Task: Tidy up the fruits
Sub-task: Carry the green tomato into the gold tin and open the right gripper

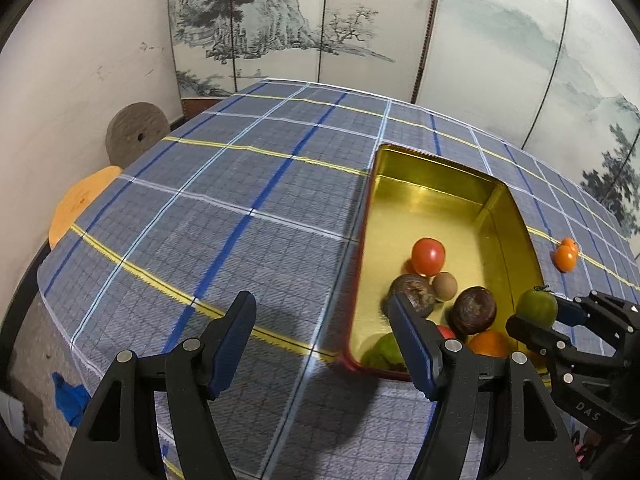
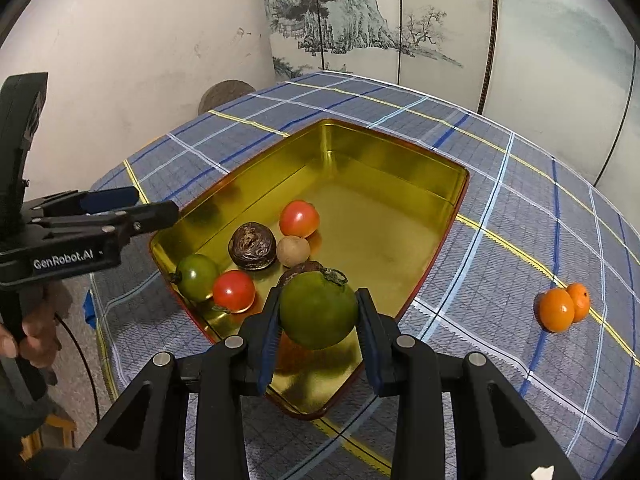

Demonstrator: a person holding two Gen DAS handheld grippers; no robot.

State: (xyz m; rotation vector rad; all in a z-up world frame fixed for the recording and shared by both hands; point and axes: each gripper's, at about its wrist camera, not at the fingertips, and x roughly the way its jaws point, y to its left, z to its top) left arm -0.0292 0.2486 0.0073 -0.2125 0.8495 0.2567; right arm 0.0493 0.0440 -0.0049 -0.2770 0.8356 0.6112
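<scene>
a lived-in home room, staged for recording: a folding screen (image 1: 320, 20) painted with ink mountains and pines stands at 12 o'clock, behind a table under a blue plaid cloth (image 1: 224, 208). the plaster wall (image 1: 80, 92) at 9 o'clock is scuffed (2 round cushions (image 1: 138, 132) lean below it).

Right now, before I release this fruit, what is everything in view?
Tin: one, gold inside with a red rim, on the cloth.
Red tomatoes: two, in the tin.
Green tomatoes: two, one held over the tin, one in its corner.
Dark wrinkled fruits: two, in the tin.
Tan fruit: one, in the tin.
Orange fruits: two on the cloth, touching.
Checked tablecloth: one, blue.
Folding screen: painted, behind.
Left gripper: fingers open, empty.
Right gripper: fingers shut on a green tomato.
</scene>
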